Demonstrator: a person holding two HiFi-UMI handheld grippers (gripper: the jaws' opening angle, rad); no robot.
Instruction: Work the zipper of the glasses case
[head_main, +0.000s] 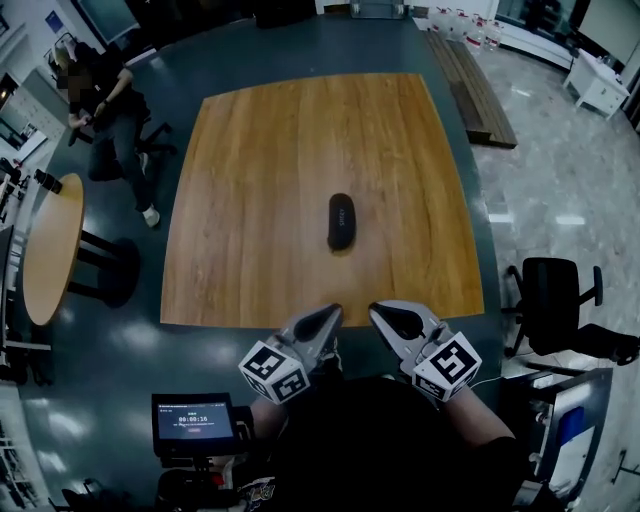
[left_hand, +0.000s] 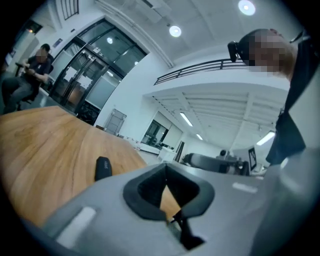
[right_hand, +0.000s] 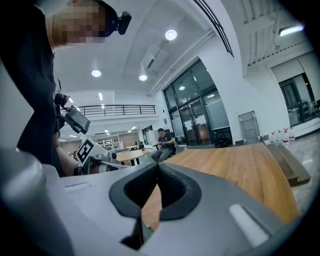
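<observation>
A black glasses case (head_main: 341, 221) lies alone near the middle of the wooden table (head_main: 260, 150). In the left gripper view the glasses case (left_hand: 102, 167) shows small, on the table to the left beyond the jaws. My left gripper (head_main: 330, 318) hangs at the table's near edge, well short of the case, its jaws shut on nothing. Beside it my right gripper (head_main: 379, 315) is shut too and holds nothing. In the left gripper view my left gripper (left_hand: 166, 172) has its pads together, and in the right gripper view my right gripper (right_hand: 157, 169) does as well.
A seated person (head_main: 105, 110) is at the far left, next to a round side table (head_main: 50, 250). A black office chair (head_main: 560, 290) stands right of the table. A small screen (head_main: 195, 420) sits at lower left, and wooden planks (head_main: 480, 90) lie on the floor behind.
</observation>
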